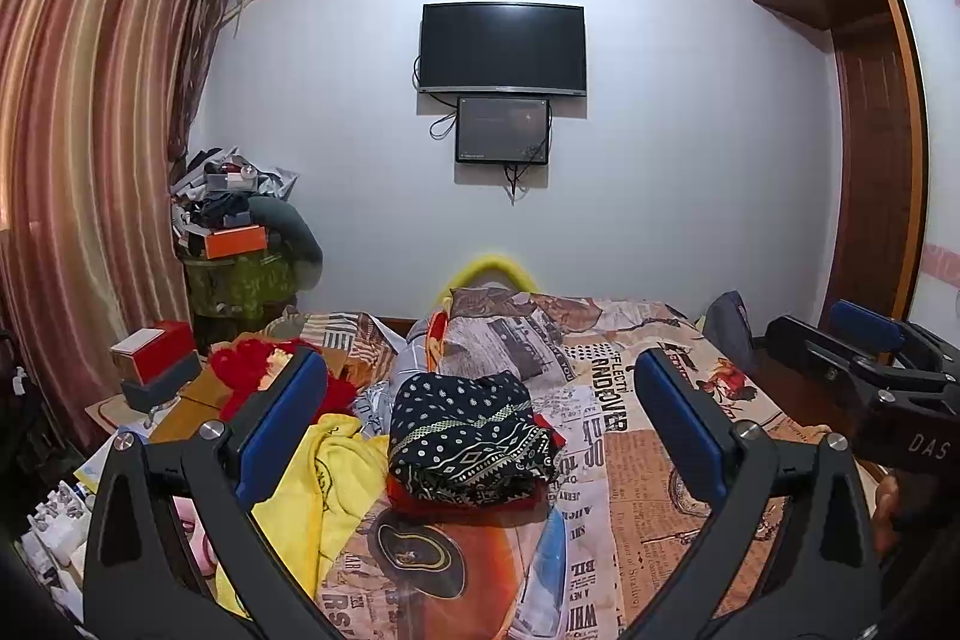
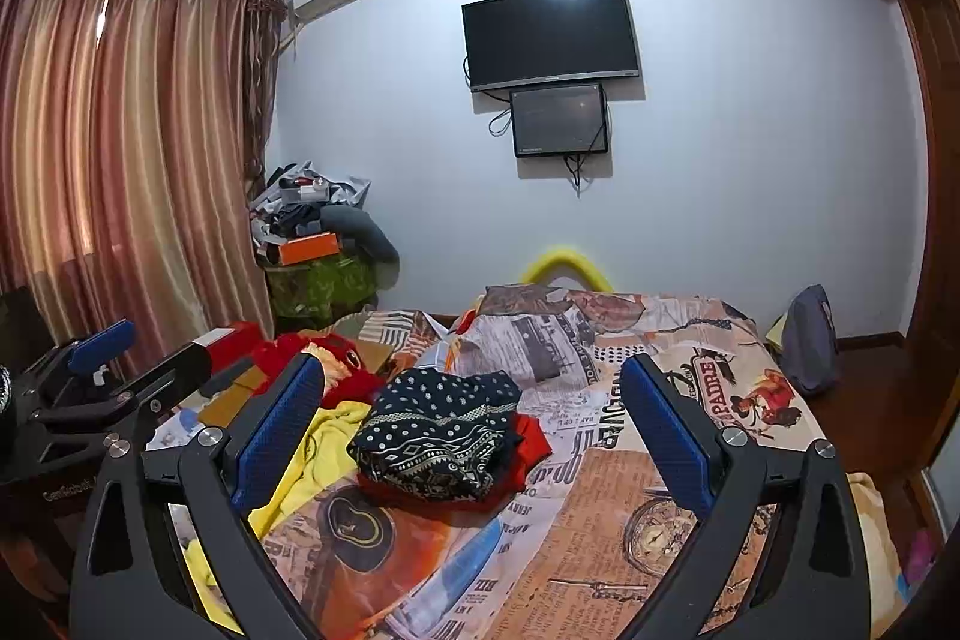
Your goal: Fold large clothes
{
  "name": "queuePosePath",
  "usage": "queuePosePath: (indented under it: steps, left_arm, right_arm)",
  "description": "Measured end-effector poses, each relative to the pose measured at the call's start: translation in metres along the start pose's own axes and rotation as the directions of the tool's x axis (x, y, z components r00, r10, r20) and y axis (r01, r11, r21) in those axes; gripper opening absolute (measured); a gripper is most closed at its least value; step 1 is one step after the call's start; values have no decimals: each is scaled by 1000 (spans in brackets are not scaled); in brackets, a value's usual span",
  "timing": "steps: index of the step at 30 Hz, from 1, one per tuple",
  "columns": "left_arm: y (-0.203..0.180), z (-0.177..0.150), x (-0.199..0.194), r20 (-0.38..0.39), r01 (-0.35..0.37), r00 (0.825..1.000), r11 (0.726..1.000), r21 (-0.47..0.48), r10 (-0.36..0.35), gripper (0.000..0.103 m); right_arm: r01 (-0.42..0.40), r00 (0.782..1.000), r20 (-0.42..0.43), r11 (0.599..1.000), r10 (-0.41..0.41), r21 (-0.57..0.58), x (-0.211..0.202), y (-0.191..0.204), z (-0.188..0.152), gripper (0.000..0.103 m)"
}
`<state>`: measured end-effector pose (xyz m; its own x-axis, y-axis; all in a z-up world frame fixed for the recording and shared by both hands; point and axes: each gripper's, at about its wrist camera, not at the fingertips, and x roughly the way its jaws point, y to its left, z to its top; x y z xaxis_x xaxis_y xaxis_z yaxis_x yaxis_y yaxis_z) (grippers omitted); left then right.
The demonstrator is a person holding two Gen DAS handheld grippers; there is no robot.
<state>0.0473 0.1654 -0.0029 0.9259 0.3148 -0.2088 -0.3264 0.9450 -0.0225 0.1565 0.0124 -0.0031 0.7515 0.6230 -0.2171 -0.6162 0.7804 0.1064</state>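
The red garment lies mostly hidden under the folded dark patterned garment. The left claw's black arms run off the lower edge. The corner clutter pile is too small to sort. The bed's near end is cut off.

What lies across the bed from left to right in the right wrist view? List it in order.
Red fluffy garment → crumpled yellow garment → folded dark dotted patterned garment atop a folded red one → newspaper-print bedspread → grey-blue bag beside the bed's far right edge.
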Motion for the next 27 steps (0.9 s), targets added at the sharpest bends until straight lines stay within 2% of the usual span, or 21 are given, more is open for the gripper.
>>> queuePosePath:
  steps: [27]
  left_arm:
    - [-5, -1, -2, -8, 14, 1000, 1000, 6, -14, 103]
  right_arm:
    - [-5, 1000, 10, 1000, 5, 22, -1, -3, 4, 98]
